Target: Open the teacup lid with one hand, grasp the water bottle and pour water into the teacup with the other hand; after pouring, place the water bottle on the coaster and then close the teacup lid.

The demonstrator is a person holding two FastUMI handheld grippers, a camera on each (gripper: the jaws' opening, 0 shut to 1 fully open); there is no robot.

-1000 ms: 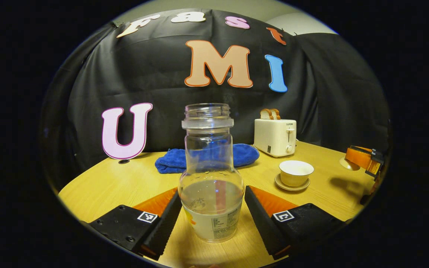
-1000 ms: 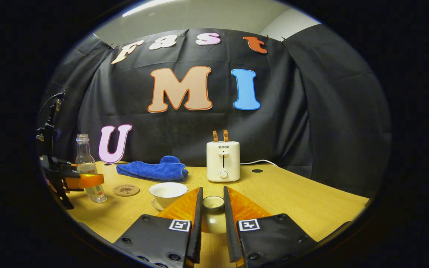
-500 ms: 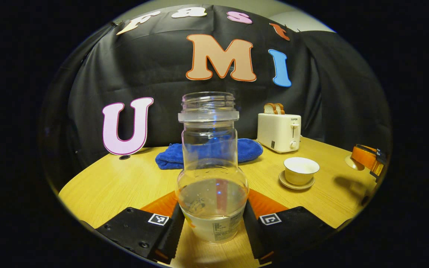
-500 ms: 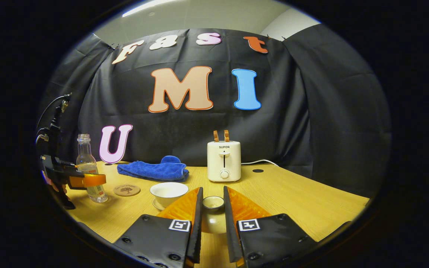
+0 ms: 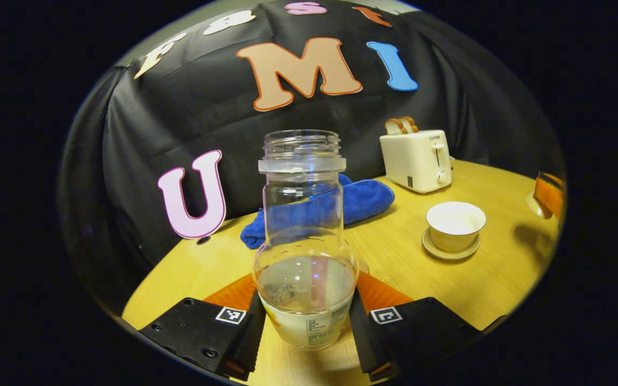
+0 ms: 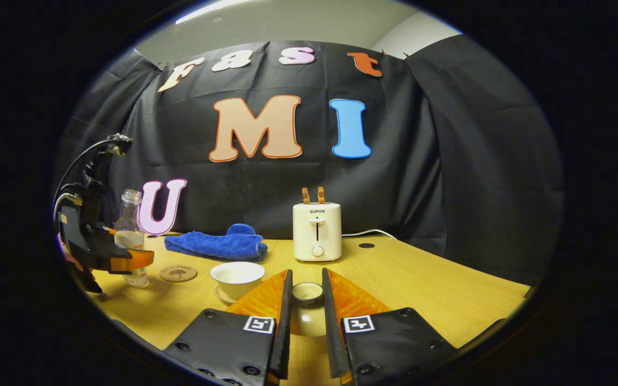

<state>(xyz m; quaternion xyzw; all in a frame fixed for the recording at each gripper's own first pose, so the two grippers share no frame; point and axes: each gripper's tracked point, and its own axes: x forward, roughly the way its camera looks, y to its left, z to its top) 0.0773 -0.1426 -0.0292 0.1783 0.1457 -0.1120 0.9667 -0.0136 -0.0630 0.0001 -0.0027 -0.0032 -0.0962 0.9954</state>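
The clear water bottle (image 5: pixel 303 241), uncapped and about a third full, stands between my left gripper's (image 5: pixel 303 317) fingers, which press on its lower sides. In the right gripper view the bottle (image 6: pixel 129 236) leans slightly in the left gripper (image 6: pixel 102 253) at the far left, beside the round coaster (image 6: pixel 178 273). The white teacup (image 5: pixel 455 224) sits open on its saucer (image 5: pixel 451 252). My right gripper (image 6: pixel 307 301) is shut on the knob of the teacup lid (image 6: pixel 307 292), held just right of the teacup (image 6: pixel 236 276).
A white toaster (image 6: pixel 317 231) with toast stands at the back of the wooden table (image 6: pixel 427 289). A folded blue towel (image 6: pixel 215 244) lies behind the cup and coaster. The toaster's cable (image 6: pixel 373 232) runs along the rear edge.
My left gripper's fingers closed onto the bottle, then tipped with it, so the scene slants in its view. The right gripper has stayed put with the lid.
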